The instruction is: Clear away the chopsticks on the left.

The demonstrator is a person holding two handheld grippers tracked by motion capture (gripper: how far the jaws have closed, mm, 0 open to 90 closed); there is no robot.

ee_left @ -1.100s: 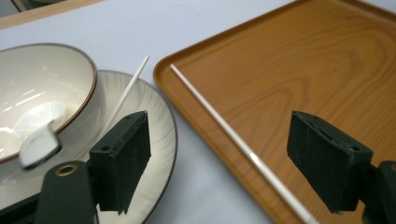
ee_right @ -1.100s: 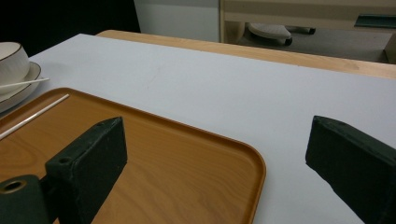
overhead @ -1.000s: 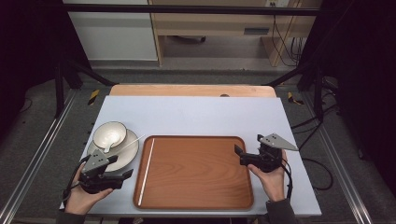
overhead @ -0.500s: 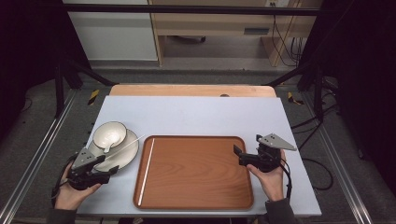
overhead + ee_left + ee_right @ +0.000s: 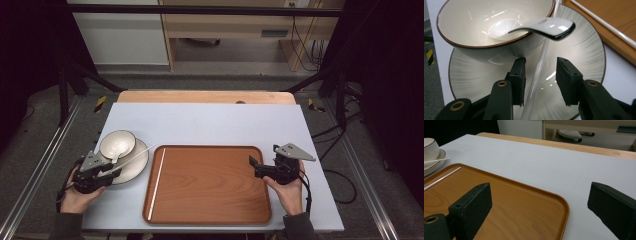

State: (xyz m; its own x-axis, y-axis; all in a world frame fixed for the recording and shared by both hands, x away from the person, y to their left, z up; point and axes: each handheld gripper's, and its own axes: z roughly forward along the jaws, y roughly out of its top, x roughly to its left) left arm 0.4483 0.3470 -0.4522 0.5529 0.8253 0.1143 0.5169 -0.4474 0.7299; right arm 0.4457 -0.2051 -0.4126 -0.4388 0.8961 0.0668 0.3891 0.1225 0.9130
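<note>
my left gripper point(image 5: 541, 82) is low over the striped plate point(image 5: 584, 50) at the table's left edge, jaws partly apart with a white chopstick point(image 5: 539, 72) running between them, not pinched yet as far as i can tell. the cream bowl point(image 5: 474, 30) sits on the plate right ahead, with a ceramic spoon point(image 5: 544, 26) whose handle sticks out over the rim above my jaws. my right gripper point(image 5: 540, 206) hangs wide open and empty over the right edge of the wooden tray point(image 5: 210, 185), where a second chopstick point(image 5: 156, 182) lies along the left edge.

worry: the chopstick looks glossy, so closing off-centre could squirt it out, or i could knock the spoon handle when lifting. the chopstick's near end is hidden under my jaws.
</note>
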